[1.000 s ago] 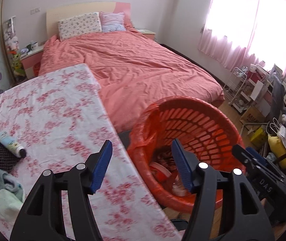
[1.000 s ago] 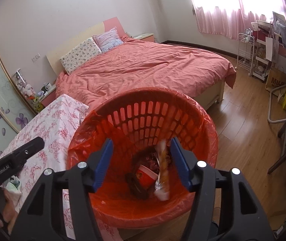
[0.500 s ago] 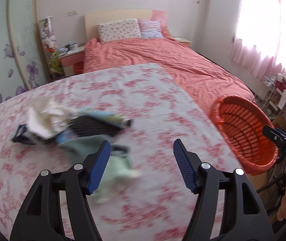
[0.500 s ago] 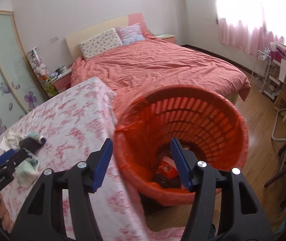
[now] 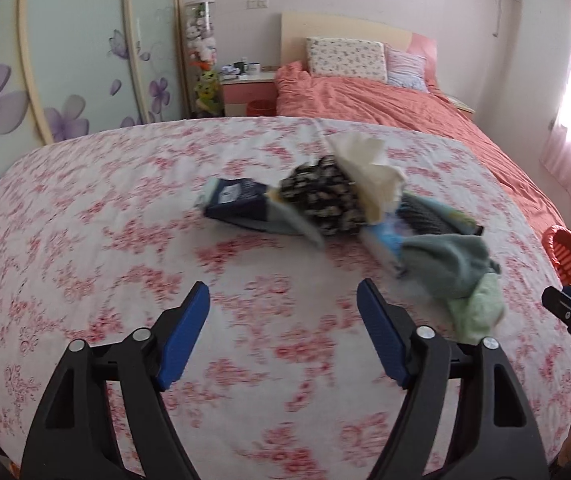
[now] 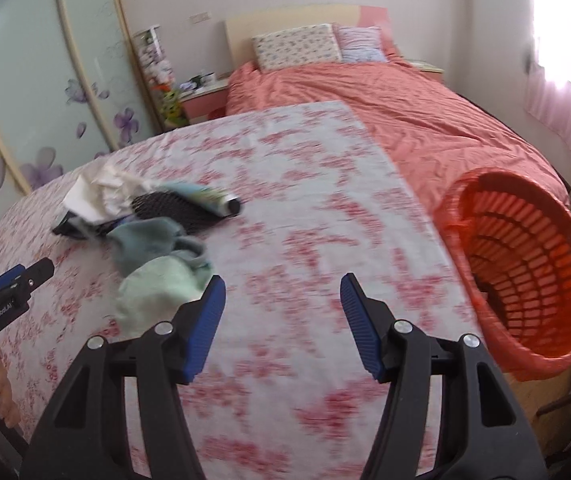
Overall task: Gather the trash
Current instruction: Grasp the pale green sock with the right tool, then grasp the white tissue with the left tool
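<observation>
Both grippers have swung away from the orange bin and now face a table covered in a pink-flowered cloth (image 5: 85, 240). A second ago the right gripper hung over the bin with trash lying inside; now the bin (image 6: 525, 264) sits off the table's right edge, beside the bed (image 6: 425, 120), and neither gripper holds anything.

The left gripper (image 5: 283, 334) hovers low over the cloth, its blue fingers wide apart and empty. The right gripper (image 6: 283, 320) does the same, fingers also spread with nothing between them.

The remaining pile lies mid-table, ahead and slightly right of the left gripper. It holds a crumpled white tissue (image 5: 369, 172), a dark patterned wad (image 5: 325, 200), a navy packet (image 5: 237, 200), a tube (image 6: 209, 198) on black mesh (image 6: 173, 210), and pale green cloth (image 5: 457, 276), all touching or overlapping. The frames are blurred, so finer detail is unclear.

This looks like the turn back for another load: one drop seems done, and the next pick is not yet begun. The pale green cloth lies nearest both grippers.
</observation>
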